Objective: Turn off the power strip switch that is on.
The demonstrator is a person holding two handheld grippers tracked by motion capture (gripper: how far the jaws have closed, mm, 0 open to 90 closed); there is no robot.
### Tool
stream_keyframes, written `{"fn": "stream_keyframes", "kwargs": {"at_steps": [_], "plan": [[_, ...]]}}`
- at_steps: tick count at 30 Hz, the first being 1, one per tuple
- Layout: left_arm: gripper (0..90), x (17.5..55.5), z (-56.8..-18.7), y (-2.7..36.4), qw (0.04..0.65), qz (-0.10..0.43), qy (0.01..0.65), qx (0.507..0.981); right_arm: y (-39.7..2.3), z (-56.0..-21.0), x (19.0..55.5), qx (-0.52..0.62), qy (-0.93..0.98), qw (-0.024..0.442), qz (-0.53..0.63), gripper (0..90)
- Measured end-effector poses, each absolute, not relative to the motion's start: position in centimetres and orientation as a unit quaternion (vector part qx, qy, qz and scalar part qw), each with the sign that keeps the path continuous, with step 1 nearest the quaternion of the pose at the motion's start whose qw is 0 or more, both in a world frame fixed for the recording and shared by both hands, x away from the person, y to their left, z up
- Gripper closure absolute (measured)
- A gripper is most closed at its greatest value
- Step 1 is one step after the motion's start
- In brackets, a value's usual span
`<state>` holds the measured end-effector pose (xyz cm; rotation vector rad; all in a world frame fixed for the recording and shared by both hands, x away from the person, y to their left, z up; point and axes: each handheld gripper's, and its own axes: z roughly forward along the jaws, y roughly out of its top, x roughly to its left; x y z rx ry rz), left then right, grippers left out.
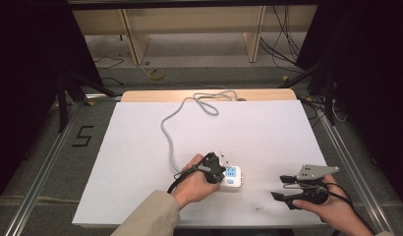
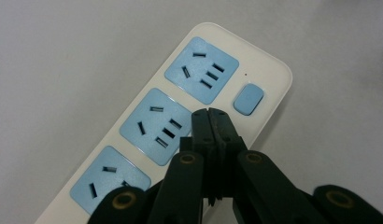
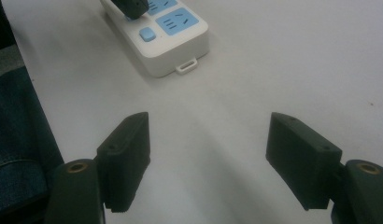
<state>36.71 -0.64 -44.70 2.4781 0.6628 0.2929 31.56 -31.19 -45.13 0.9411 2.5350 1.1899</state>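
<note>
A white power strip [image 1: 235, 177] with blue sockets and a blue switch [image 2: 248, 99] lies near the front middle of the white table; its grey cord [image 1: 169, 132] runs to the back. My left gripper [image 2: 211, 116] is shut with nothing between its jaws, tips hovering over or resting on the strip beside the middle socket [image 2: 157, 125]; I cannot tell if they touch. In the high view the left gripper [image 1: 215, 169] covers the strip's left part. My right gripper [image 1: 278, 187] stands open and empty to the strip's right; the right gripper [image 3: 208, 144] faces the strip's end [image 3: 157, 32].
The white table top [image 1: 263, 132] has bare room behind and to both sides of the strip. The cord coils [image 1: 212, 101] at the back edge. A metal frame rail [image 1: 347, 162] runs along the right side; cables lie on the floor beyond.
</note>
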Motion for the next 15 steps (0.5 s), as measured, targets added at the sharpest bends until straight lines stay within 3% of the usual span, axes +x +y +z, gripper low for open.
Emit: {"fn": "stream_keyframes", "kwargs": {"at_steps": [15], "plan": [[90.0, 36.67, -44.69, -0.69, 0.273, 0.110, 0.246, 0.924, -31.30, -45.12, 31.52, 0.319, 0.852, 0.093, 0.404, 30.9]]}}
